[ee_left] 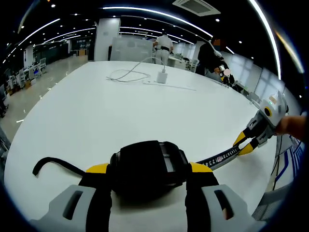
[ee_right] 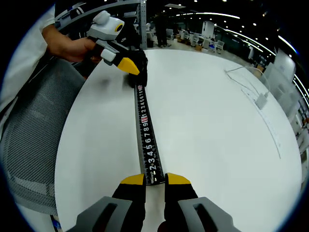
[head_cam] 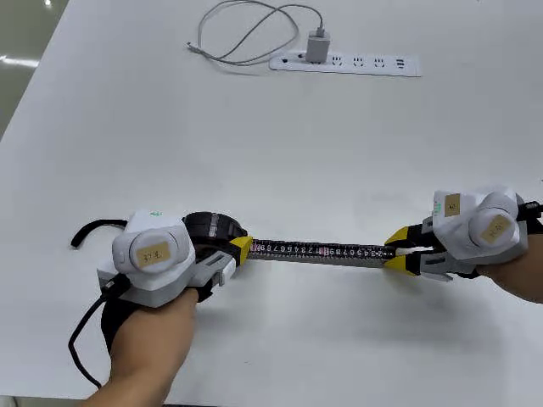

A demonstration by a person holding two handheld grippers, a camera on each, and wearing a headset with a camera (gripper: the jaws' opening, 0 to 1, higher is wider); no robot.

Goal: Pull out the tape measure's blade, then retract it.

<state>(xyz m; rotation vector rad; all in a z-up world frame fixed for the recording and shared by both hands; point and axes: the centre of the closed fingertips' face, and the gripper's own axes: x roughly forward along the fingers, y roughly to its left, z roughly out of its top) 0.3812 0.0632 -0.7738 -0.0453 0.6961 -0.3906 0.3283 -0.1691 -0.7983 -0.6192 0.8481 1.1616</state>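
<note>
Running left-to-right along table (head_cam: pixel 254 127), blade (head_cam: pixel 322 252) out, left claw (ee_left: pixel 148 170) clamping case (head_cam: pixel 212 227), right claw (ee_right: pixel 155 180) pinching its tip.

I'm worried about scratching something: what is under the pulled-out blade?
White table shows along both edges of the blade. The strip directly beneath is covered by the blade itself, and its tip is hidden in the right gripper.

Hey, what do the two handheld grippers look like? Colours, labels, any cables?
They match. The left gripper and right gripper each have a rounded white-grey housing and black tongs tipped in yellow. Small tan stickers sit on the housings, with marks too small to read. A black cable runs from the left gripper's rear.
</note>
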